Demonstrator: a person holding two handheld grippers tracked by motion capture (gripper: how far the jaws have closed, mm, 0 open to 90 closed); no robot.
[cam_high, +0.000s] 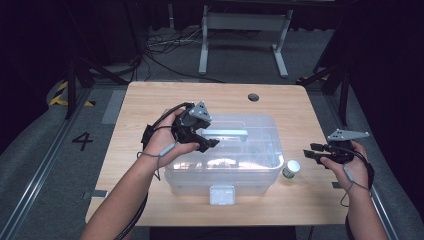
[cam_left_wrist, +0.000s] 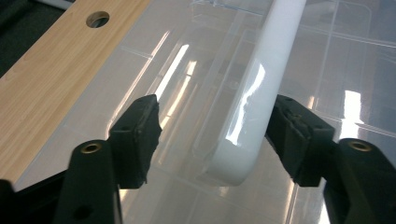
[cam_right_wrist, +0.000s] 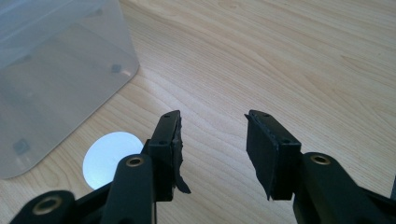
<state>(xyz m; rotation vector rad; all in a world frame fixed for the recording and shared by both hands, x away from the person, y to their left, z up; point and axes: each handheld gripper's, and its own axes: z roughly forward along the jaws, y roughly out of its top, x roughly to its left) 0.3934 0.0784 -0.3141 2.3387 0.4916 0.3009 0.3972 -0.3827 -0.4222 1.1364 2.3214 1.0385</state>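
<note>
Left gripper (cam_left_wrist: 217, 135) fingers (cam_left_wrist: 137, 135) straddle white handle (cam_left_wrist: 261, 93) on clear box (cam_high: 222, 172) lid mid-table, apparently not gripping. Right gripper (cam_right_wrist: 212, 149) at right, part open, empty, beside small cup (cam_high: 291, 169).

Box (cam_high: 222, 172) showing clear glossy plastic, handle (cam_left_wrist: 261, 88) shining smooth white plastic; table (cam_high: 150, 100) showing matt wood grain; pads (cam_right_wrist: 264, 149) looking rough black rubber.
</note>
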